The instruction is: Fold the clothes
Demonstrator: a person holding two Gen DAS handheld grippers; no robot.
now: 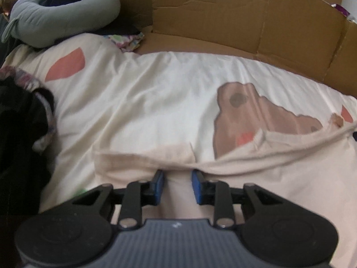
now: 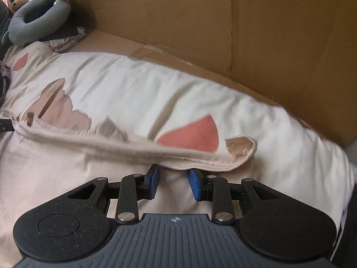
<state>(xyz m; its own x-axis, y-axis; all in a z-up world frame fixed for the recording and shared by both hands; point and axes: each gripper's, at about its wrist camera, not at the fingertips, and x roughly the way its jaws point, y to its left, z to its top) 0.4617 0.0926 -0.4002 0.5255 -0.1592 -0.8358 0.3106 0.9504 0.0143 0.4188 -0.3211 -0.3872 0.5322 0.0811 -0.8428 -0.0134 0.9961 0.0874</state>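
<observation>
- Both grippers sit low at 6 o'clock in their own views, pointing steeply down at a pale pink garment spread over the bed.
- Left gripper: jaws parted to a modest gap, blue pads clear of the cloth on either side; pink fabric lies under and between them, but nothing is pinched.
- Right gripper: the same, jaws partly apart, tips just short of the garment's hemmed edge and gripping nothing.
- That hemmed edge runs from 9 o'clock towards 3 o'clock in the right view, ending in a small tab that sticks up.
- Beyond it at 12 o'clock lies the white bedsheet with its bear print, then a cardboard wall.
- My guess: one fold has been laid down and let go. The edge looks rumpled, so smoothing and further folds remain.
</observation>
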